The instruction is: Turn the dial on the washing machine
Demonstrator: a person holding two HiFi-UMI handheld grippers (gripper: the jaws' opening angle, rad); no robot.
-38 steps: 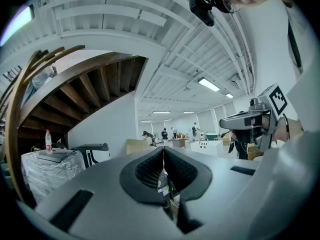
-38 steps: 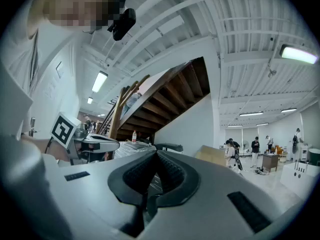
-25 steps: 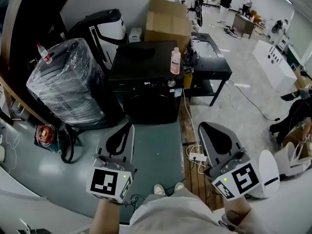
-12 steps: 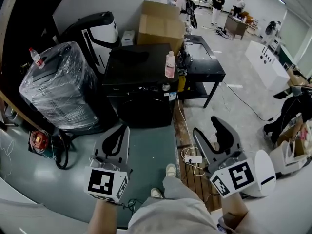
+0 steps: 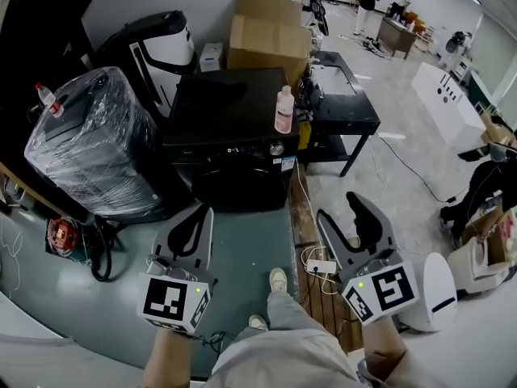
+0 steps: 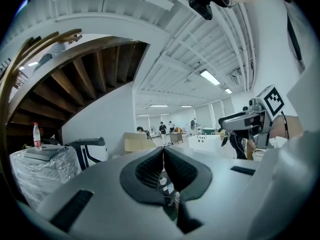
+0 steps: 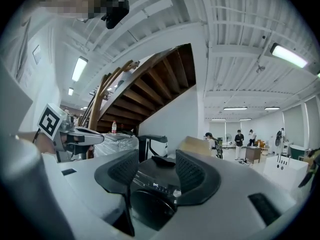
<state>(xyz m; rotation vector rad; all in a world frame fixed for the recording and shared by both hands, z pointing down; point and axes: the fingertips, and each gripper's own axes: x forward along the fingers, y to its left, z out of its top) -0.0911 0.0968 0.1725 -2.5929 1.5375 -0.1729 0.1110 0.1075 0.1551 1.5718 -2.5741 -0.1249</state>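
The black washing machine [image 5: 230, 148] stands ahead on the floor, its small silver dial [image 5: 276, 148] at the right end of the control strip. Both grippers are held low and well short of it. My left gripper [image 5: 197, 213] is shut and empty, its pads meeting in the left gripper view [image 6: 163, 153]. My right gripper [image 5: 342, 213] is open with nothing between its fingers. In the right gripper view, the machine [image 7: 150, 206] and the dial [image 7: 176, 193] show far off between the spread jaws [image 7: 155, 170].
A pink bottle [image 5: 283, 110] and a dark cloth lie on the machine's top. Cardboard boxes [image 5: 269, 32] sit behind it, a plastic-wrapped bulk [image 5: 89, 144] to its left, a black low table [image 5: 346, 107] to its right. A power strip [image 5: 317, 266] with cables lies by my right foot.
The right gripper's jaws have gone from shut to open. The person has stepped forward, one foot now ahead, and the washing machine sits a little closer in view.
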